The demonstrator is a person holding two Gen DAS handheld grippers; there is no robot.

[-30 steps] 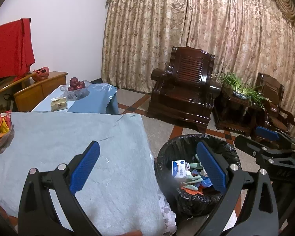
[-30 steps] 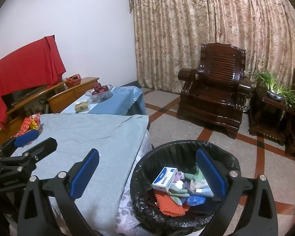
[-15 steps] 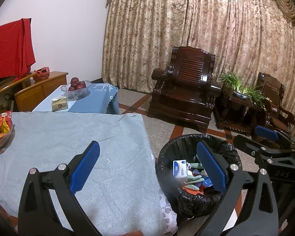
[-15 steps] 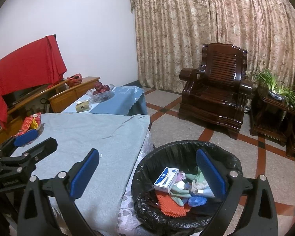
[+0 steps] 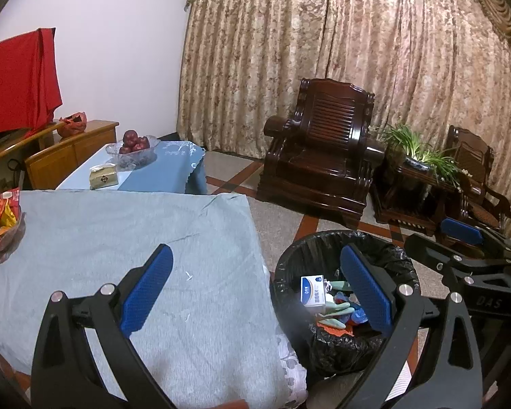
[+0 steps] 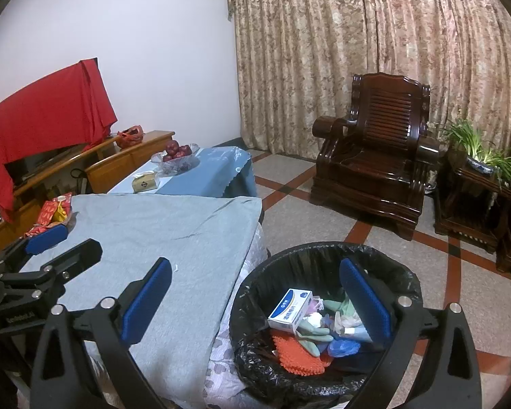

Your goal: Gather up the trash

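Since a second ago almost nothing has changed: you've only drifted a touch, and both tongs stay spread wide with nothing between the pads. Your left gripper (image 5: 255, 293) hangs over the table edge, your right gripper (image 6: 255, 300) more over the bin (image 6: 405, 272). The trash is already down in that black-lined bin, beside the table: a white and blue box (image 6: 291, 308), an orange mat (image 6: 298, 352), greenish gloves (image 6: 315, 335). My guess is you're basically done, since the grey cloth (image 5: 119, 238) looks bare apart from a snack dish (image 5: 0, 221) at its far left edge. Room-wise: tiled floor, dark wooden armchair (image 5: 323, 156), heavy curtains (image 5: 357, 51), fruit bowl (image 5: 133, 146) on the blue side table.
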